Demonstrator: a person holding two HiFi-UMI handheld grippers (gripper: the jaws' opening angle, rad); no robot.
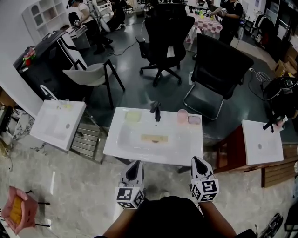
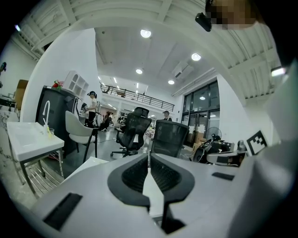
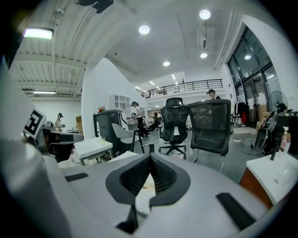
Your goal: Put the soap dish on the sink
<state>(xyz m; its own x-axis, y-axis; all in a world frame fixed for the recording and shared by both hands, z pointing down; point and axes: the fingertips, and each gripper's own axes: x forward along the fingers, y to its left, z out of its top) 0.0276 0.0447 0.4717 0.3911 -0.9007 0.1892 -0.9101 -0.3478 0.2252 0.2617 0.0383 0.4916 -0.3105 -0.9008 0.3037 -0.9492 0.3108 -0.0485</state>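
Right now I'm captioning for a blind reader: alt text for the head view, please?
The left gripper and right gripper, both shut and empty, point at a white sink with a black faucet; a tan rectangular item lies in its basin.

A big open hall, probably a test lab rather than a home: bare sinks on stands across a grey floor, office chairs, people working at far tables, a railed upper gallery.

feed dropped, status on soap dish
Left gripper, right gripper shut, empty. Likely soap dish: pale square dish on white sink ledge by pink cup. Nothing blocking.
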